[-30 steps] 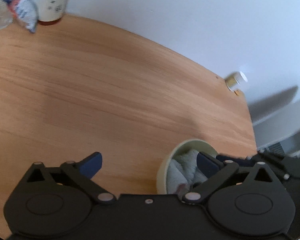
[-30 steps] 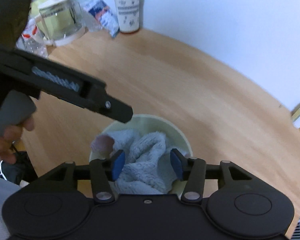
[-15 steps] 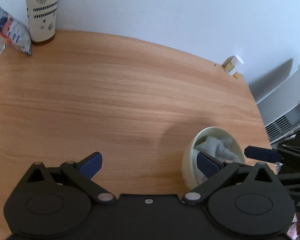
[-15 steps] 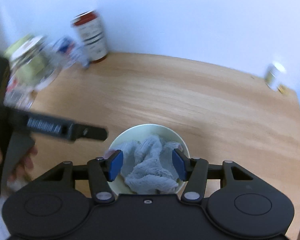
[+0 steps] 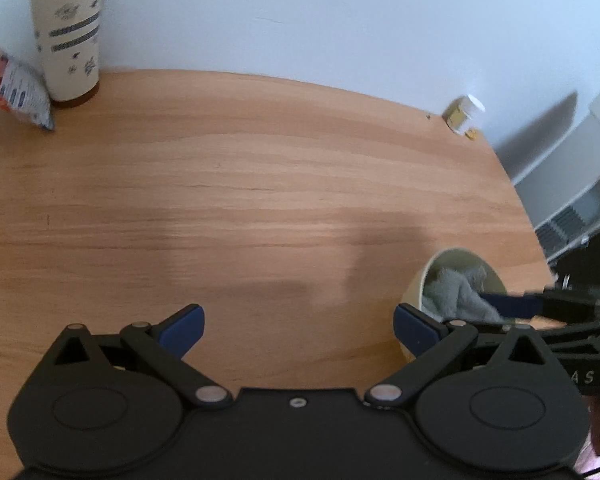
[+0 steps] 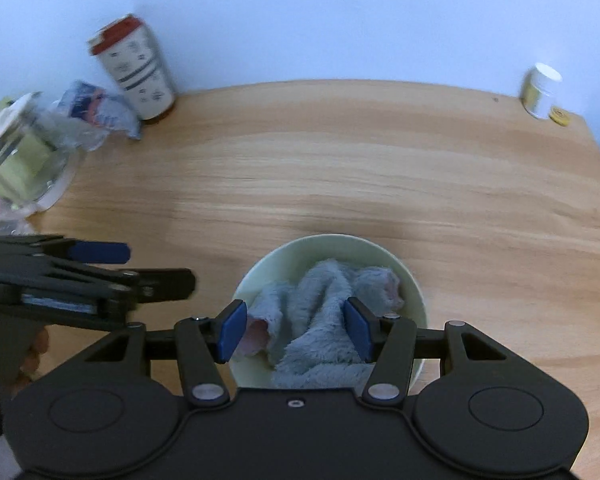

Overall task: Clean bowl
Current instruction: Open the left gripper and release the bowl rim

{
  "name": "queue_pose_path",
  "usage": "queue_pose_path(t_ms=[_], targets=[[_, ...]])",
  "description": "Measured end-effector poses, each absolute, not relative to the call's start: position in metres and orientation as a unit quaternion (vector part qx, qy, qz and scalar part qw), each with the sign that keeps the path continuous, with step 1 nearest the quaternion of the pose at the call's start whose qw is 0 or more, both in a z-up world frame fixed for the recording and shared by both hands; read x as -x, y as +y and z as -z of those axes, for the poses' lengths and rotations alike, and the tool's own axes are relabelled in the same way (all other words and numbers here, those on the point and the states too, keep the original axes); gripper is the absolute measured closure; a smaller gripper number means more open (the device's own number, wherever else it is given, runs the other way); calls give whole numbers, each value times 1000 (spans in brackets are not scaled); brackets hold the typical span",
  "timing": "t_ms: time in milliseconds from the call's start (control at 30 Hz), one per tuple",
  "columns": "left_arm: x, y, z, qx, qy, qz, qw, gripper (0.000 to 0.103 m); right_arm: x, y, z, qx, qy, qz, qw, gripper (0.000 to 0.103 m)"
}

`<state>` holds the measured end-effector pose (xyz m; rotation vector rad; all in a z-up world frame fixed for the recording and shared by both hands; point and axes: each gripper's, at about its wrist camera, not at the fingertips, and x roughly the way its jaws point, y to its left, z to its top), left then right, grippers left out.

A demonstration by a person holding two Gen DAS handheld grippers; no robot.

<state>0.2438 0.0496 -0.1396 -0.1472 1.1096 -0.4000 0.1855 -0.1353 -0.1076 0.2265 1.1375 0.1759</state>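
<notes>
Pale green round ceramic bowl sits on light wooden table, near its front edge. Crumpled grey-blue fluffy cloth lies inside bowl. We hold right gripper over bowl, blue pads spread, cloth between them but not pinched. Our left gripper hangs left of bowl, fingers wide apart, nothing in them. Cream patterned tumbler with red lid stands well behind bowl, by wall; small white-capped jar far right of bowl.
</notes>
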Motion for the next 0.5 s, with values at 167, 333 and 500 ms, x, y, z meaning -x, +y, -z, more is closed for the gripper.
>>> queue_pose_path(t_ms=[167,333,500], targets=[[-254,55,144,92,529,197,820,1,-190,-130,121,-88,561,-87,818,45],[-257,59,145,115,523,216,817,1,-194,-125,136,-47,578,-96,809,56],[-258,59,146,120,528,215,813,1,-194,-137,129,-67,577,-96,808,76]])
